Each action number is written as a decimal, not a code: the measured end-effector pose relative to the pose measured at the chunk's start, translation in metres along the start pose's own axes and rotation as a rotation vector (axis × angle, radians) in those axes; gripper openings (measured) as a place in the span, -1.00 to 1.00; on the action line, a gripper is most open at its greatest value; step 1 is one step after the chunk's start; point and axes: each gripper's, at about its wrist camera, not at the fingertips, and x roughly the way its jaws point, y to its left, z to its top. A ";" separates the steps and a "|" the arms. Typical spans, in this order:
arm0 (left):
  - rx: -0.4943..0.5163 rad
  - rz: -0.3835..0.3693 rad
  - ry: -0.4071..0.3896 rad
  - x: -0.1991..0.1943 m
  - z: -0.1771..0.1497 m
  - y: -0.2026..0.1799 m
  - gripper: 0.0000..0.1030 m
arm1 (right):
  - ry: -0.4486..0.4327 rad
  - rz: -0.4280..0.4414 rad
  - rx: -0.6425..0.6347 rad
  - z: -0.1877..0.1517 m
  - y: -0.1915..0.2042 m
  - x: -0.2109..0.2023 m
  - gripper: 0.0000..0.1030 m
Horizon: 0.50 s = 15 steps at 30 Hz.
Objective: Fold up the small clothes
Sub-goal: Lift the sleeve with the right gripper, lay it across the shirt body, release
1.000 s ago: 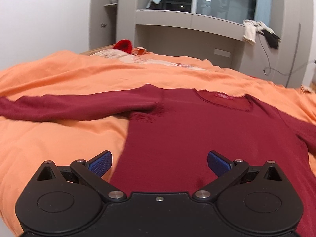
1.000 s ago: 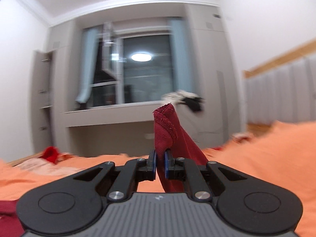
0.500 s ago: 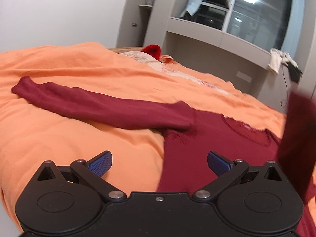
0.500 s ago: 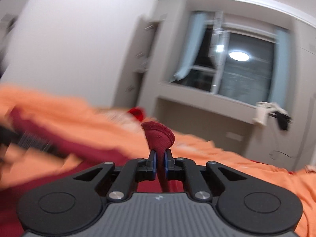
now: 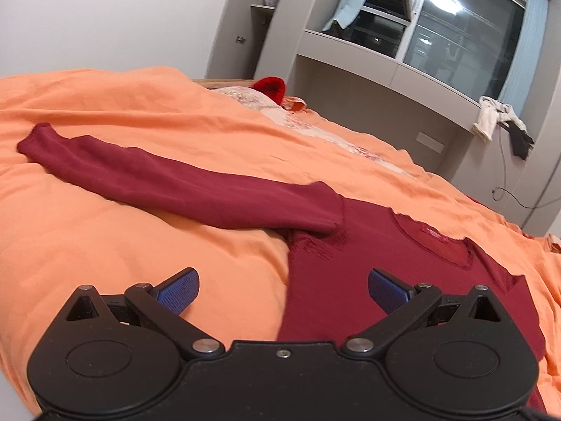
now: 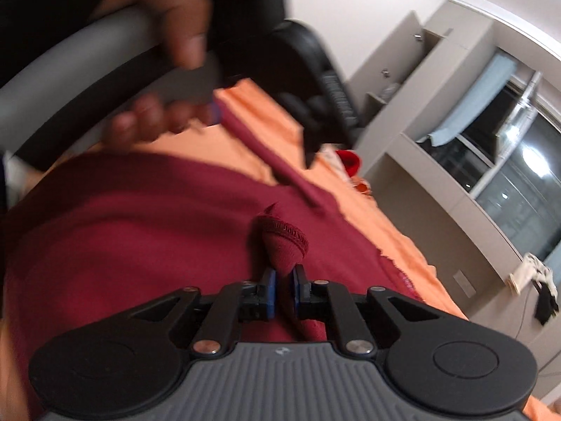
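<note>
Sweater (image 5: 354, 280) first: one dark red long-sleeved knit lies flat on the orange bed cover (image 5: 105, 231), neckline (image 5: 431, 242) toward the window wall. One sleeve (image 5: 168, 179) stretches out straight across the cover, its cuff at the far end, well apart from the body of the garment. The other sleeve's cuff (image 6: 282, 242) is pinched in the right claw (image 6: 282, 289), whose two blue pads are closed on the fabric; the ribbed cuff bunches up just above the fingertips, over the sweater's chest.

Left claw (image 5: 282, 286) hovers above the sweater's side edge with its two blue pads spread wide and nothing between them. In the right wrist view a hand (image 6: 157, 52) grips this claw's grey handle, blurred, above the outstretched sleeve.

On the far side of the bed lie one bright red item (image 5: 270, 86) and a pale patterned cloth (image 5: 245, 96). Beyond stands a grey built-in unit with one dark window (image 5: 463, 38), light blue curtains, and a white and a black garment (image 5: 501, 122) draped on its ledge.
</note>
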 end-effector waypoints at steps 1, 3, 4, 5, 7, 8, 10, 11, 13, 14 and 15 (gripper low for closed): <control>0.004 -0.009 0.005 0.001 -0.001 -0.002 0.99 | -0.005 0.004 -0.009 -0.002 0.002 -0.003 -0.74; 0.016 -0.030 0.019 0.003 -0.004 -0.005 0.99 | -0.010 0.007 -0.019 -0.005 0.005 -0.011 -0.49; 0.026 -0.039 0.027 0.004 -0.006 -0.007 0.99 | -0.012 0.006 -0.015 -0.007 0.004 -0.015 -0.40; 0.036 -0.044 0.034 0.005 -0.008 -0.009 0.99 | -0.014 0.005 -0.006 -0.011 0.004 -0.020 -0.20; 0.058 -0.044 0.047 0.008 -0.011 -0.012 0.99 | -0.013 0.002 0.024 -0.015 -0.007 -0.027 0.08; 0.070 -0.042 0.056 0.010 -0.013 -0.013 0.99 | -0.010 -0.004 0.038 -0.018 -0.011 -0.030 0.23; 0.092 -0.037 0.073 0.012 -0.017 -0.016 0.99 | 0.001 -0.024 0.066 -0.026 -0.023 -0.038 0.40; 0.108 -0.030 0.083 0.013 -0.020 -0.018 0.99 | 0.010 -0.038 0.077 -0.031 -0.028 -0.042 0.47; 0.151 -0.012 0.093 0.015 -0.025 -0.024 0.99 | 0.026 -0.070 0.099 -0.042 -0.039 -0.049 0.61; 0.171 -0.006 0.094 0.016 -0.028 -0.026 0.99 | 0.030 -0.096 0.122 -0.049 -0.046 -0.053 0.69; 0.197 -0.001 0.092 0.016 -0.031 -0.029 0.99 | 0.039 -0.121 0.146 -0.055 -0.052 -0.056 0.70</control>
